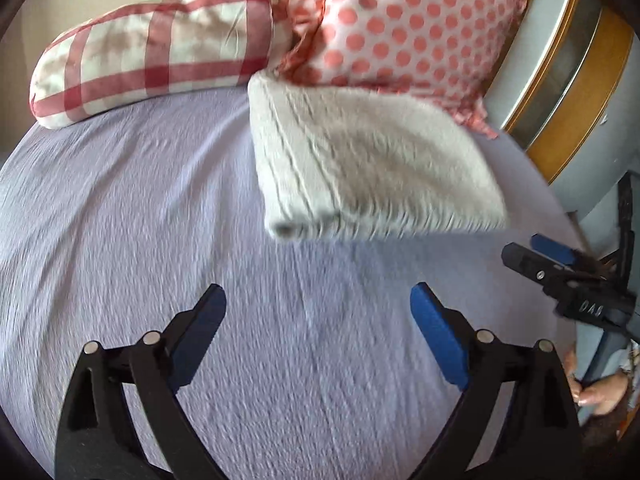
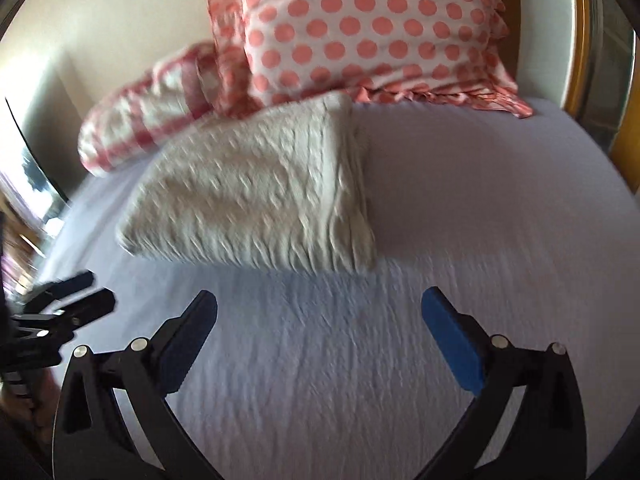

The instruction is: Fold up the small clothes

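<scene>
A cream cable-knit garment [image 1: 360, 164] lies folded into a thick rectangle on the lilac bed sheet [image 1: 140, 208], its far edge against the pillows. It also shows in the right wrist view [image 2: 260, 192]. My left gripper [image 1: 318, 300] is open and empty, held over the bare sheet short of the garment's near edge. My right gripper [image 2: 320, 304] is open and empty too, just short of the garment. Each gripper appears at the edge of the other's view: the right gripper [image 1: 532, 252] at the left view's right side, the left gripper [image 2: 92, 288] at the right view's left side.
A red-checked pillow [image 1: 152, 52] and a pink polka-dot pillow [image 1: 408, 28] lean at the head of the bed. A grey and wooden bed frame [image 1: 568, 80] runs along the right side. A beige wall [image 2: 120, 32] stands behind.
</scene>
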